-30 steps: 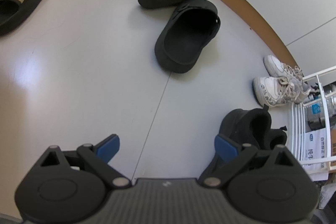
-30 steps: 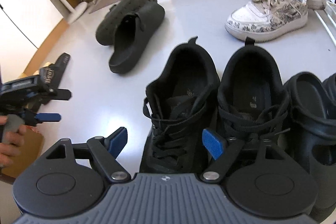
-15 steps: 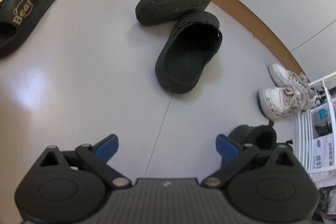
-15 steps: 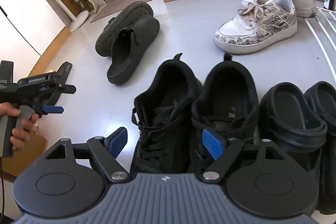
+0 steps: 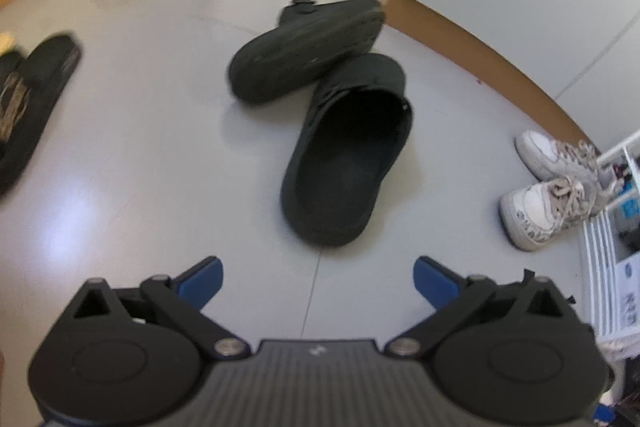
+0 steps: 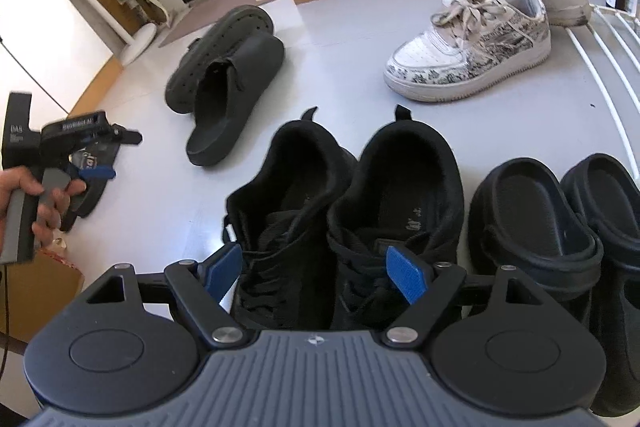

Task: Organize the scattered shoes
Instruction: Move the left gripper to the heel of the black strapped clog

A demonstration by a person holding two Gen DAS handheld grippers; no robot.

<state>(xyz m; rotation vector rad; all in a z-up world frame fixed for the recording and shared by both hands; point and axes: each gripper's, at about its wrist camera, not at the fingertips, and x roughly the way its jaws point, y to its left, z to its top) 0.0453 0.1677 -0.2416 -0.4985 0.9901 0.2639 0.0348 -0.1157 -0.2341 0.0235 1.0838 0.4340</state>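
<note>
The step in hand looks like fetching the loose pair of dark grey rubber clogs. Furthest left lies a black slide sandal with gold print [image 5: 28, 99], apart from the rest. Next, the left gripper [image 5: 318, 281] hangs over bare grey floor [image 5: 120, 147] with its blue-padded jaws spread wide and nothing between them. Just ahead of it sits the upright clog [image 5: 348, 155], its toe touching the overturned clog [image 5: 308, 47], which lies sole-up. A good approach — straddle the upright clog's side wall near the heel, not the wide body.

The right gripper [image 6: 316, 273] is likewise open and empty, poised above the black lace-up trainers [image 6: 344, 211], which stand paired beside the black foam clogs [image 6: 560, 227]; white patterned sneakers [image 6: 480, 39] rest further right by the white wire rack [image 6: 600, 27].

Against the earlier view, the clogs now sit larger and more central before the left gripper, while the trainers have slid out of its sight.
</note>
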